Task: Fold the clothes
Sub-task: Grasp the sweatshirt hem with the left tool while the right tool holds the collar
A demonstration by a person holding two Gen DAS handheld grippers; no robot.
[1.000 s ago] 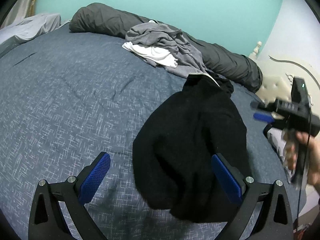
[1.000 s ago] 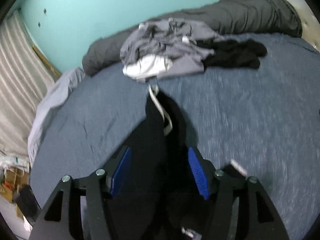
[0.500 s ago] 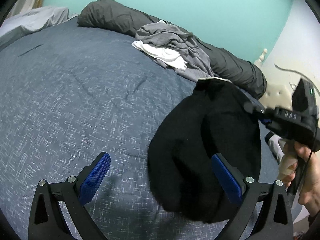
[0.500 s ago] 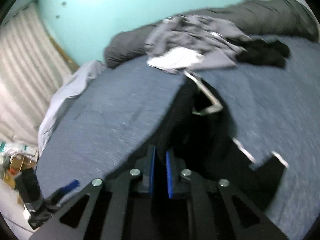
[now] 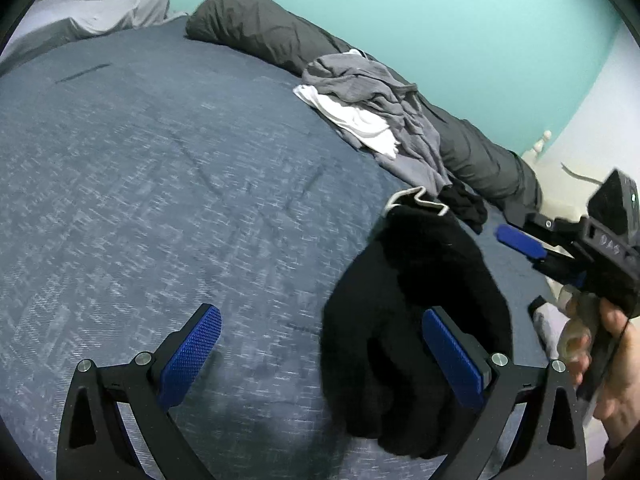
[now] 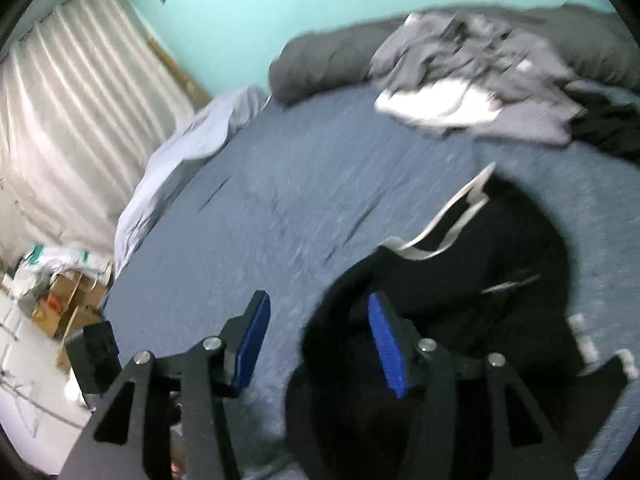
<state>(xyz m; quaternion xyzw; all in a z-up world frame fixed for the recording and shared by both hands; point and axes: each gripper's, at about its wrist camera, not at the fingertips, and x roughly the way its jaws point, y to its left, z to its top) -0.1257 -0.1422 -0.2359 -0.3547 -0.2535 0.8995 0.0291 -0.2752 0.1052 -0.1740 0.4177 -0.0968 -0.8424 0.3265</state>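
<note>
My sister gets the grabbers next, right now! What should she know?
Left gripper: open, holding nothing, low over the blue bedspread.
Right gripper: open, empty, at the edge of the black garment.
The black garment lies rumpled on the bed, its white-trimmed neckline showing, not neatly folded.
The pile of grey and white clothes waits by the dark rolled duvet.
Left to do: flatten and fold the black one, then the pile.

Dim soft light, fisheye-warped edges, right view perhaps motion-blurred
</note>
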